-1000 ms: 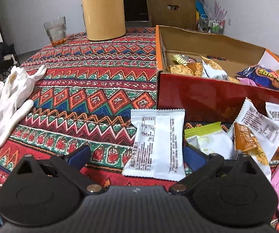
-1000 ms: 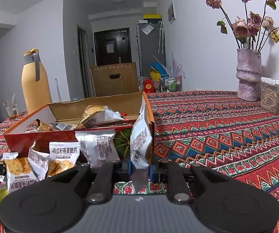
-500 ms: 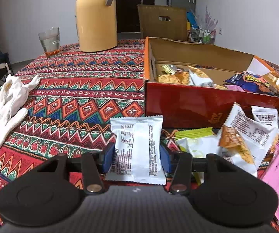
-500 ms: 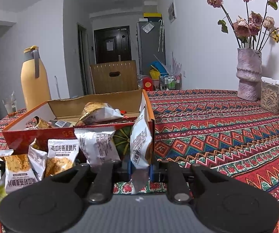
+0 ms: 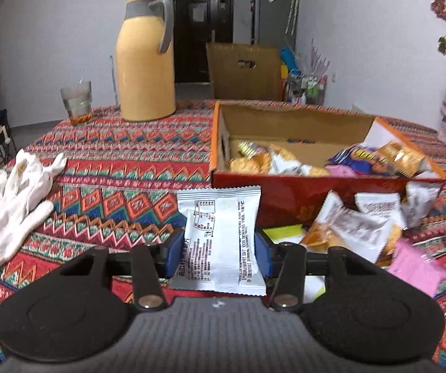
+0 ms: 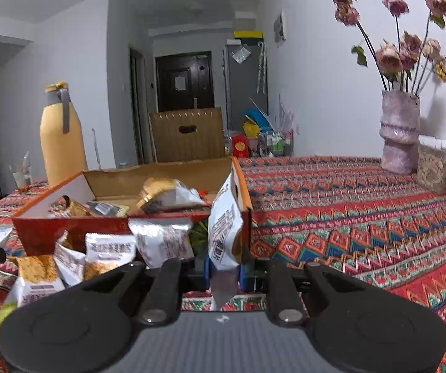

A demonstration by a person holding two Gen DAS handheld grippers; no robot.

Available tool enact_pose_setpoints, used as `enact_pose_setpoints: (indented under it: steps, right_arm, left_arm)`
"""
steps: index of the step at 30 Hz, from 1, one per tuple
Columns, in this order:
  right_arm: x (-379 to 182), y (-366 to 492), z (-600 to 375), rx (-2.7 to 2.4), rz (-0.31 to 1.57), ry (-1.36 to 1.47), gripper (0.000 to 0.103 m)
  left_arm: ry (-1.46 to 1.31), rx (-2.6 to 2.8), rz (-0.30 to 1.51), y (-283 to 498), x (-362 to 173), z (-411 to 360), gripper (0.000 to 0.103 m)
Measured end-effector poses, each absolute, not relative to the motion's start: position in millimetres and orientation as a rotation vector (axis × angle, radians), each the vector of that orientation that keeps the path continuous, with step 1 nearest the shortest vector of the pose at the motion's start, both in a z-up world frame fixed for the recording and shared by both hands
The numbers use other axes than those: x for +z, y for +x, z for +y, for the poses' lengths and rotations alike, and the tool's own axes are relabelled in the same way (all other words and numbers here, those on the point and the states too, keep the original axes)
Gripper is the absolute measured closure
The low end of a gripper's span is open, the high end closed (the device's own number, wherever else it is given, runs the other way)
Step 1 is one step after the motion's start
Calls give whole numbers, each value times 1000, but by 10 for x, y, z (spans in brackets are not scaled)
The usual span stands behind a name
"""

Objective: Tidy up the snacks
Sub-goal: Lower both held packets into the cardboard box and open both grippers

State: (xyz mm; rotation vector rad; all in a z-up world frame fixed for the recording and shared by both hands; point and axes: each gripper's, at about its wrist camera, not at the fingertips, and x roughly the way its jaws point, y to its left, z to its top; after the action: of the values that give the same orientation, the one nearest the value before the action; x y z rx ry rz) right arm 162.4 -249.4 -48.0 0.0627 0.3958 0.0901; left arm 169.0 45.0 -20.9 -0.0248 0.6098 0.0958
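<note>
My left gripper (image 5: 219,256) is shut on a white snack packet (image 5: 221,236) with black print, held flat and lifted just off the patterned tablecloth. Behind it stands the open red cardboard box (image 5: 288,194) with several snack packets inside. More loose packets (image 5: 356,227) lie in front of the box to the right. In the right wrist view, my right gripper (image 6: 225,275) is shut on the edge of another white snack packet (image 6: 224,233), held upright beside the box's right corner (image 6: 244,186). Loose packets (image 6: 108,251) lie to its left.
A white glove (image 5: 11,205) lies on the cloth at the left. A yellow thermos jug (image 5: 145,62) and a glass (image 5: 76,102) stand at the far side. A vase of dried roses (image 6: 398,130) and a storage jar (image 6: 435,168) stand at the right.
My left gripper closed on the white packet and lifted it, the view tilting up toward the box. The right gripper kept still with its packet.
</note>
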Motion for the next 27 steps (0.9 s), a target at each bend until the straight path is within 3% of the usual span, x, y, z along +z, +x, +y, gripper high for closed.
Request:
enact_pose_setpoints:
  steps: [15, 20, 27]
  right_arm:
    - [84, 1977, -2123, 201, 304, 39, 87]
    - [57, 1967, -2087, 226, 313, 40, 87]
    - [-32, 1889, -2152, 222, 328, 53, 87]
  left_arm:
    - [-41, 53, 500, 1891, 284, 215, 54]
    - [-28, 81, 535, 1871, 184, 364, 30]
    - [23, 73, 686, 1872, -183, 546, 21]
